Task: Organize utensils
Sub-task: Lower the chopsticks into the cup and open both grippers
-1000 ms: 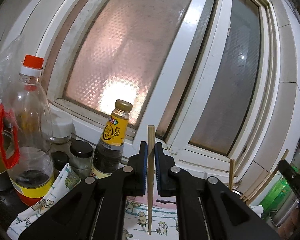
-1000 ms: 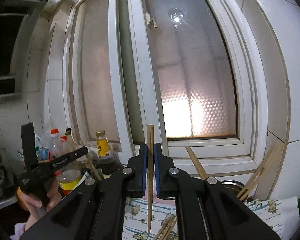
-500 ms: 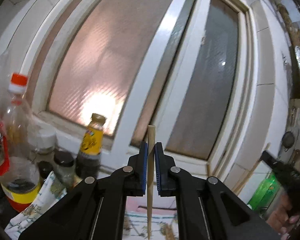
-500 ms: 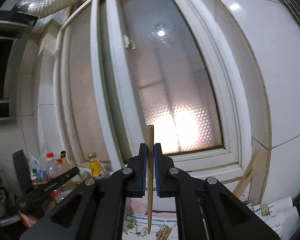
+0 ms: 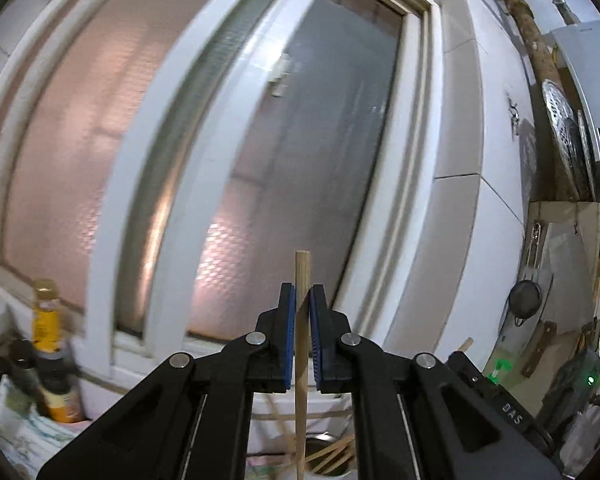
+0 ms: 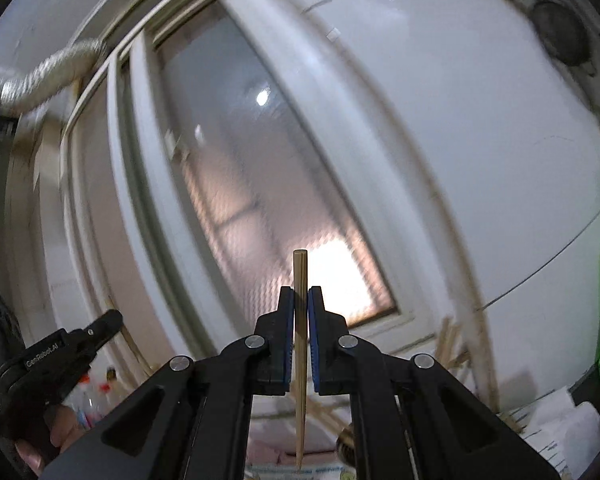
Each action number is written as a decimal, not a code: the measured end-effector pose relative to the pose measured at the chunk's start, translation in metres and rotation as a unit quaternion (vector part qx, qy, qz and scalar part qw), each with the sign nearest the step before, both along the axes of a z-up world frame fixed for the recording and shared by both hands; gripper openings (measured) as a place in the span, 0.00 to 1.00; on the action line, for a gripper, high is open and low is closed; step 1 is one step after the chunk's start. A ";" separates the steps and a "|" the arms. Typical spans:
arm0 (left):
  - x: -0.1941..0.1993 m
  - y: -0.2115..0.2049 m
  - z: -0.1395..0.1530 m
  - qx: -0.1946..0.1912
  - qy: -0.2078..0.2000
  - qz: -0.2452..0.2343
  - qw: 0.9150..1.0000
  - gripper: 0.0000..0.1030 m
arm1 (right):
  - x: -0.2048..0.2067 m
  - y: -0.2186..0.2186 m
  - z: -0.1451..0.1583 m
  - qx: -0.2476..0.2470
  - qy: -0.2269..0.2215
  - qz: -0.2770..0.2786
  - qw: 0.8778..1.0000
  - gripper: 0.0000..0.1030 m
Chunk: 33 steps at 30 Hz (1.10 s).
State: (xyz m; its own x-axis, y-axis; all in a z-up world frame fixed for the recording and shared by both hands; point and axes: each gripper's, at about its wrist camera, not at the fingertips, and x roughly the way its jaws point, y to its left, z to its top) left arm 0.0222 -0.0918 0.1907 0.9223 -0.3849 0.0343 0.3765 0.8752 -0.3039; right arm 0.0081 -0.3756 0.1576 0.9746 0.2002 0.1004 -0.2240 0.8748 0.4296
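**Two chopsticks held upright before the window**

While the large white-framed frosted-glass window [image 5: 228, 152] fills the far wall, both tools are raised level in front of it. On the far right, a round perforated metal strainer [image 5: 556, 120] is hung on the white tiled wall. At the lower left, an amber-capped dark sauce bottle [image 5: 50, 344] is seen blurred on the sill. The black left gripper [image 5: 302, 336] is closed narrowly on a pale wooden chopstick [image 5: 302, 360], held upright between its blue pads. The black right gripper [image 6: 300, 340] is likewise clamped on a second tapered wooden chopstick [image 6: 300, 364], thin end downward. Loose wooden chopsticks [image 5: 332, 456] are seen below, near a metal rim.
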 end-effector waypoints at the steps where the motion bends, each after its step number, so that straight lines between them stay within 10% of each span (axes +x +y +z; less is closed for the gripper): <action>1: 0.003 -0.009 0.002 0.003 -0.003 0.000 1.000 0.06 | -0.003 -0.007 0.002 0.007 -0.007 -0.011 1.000 0.08; 11: 0.040 -0.079 -0.024 0.057 0.003 0.020 0.998 0.06 | 0.019 -0.008 0.000 -0.049 0.039 -0.055 0.997 0.08; 33: 0.071 -0.093 -0.095 0.123 0.067 0.023 0.990 0.07 | 0.096 0.006 -0.060 0.003 0.181 0.109 0.977 0.13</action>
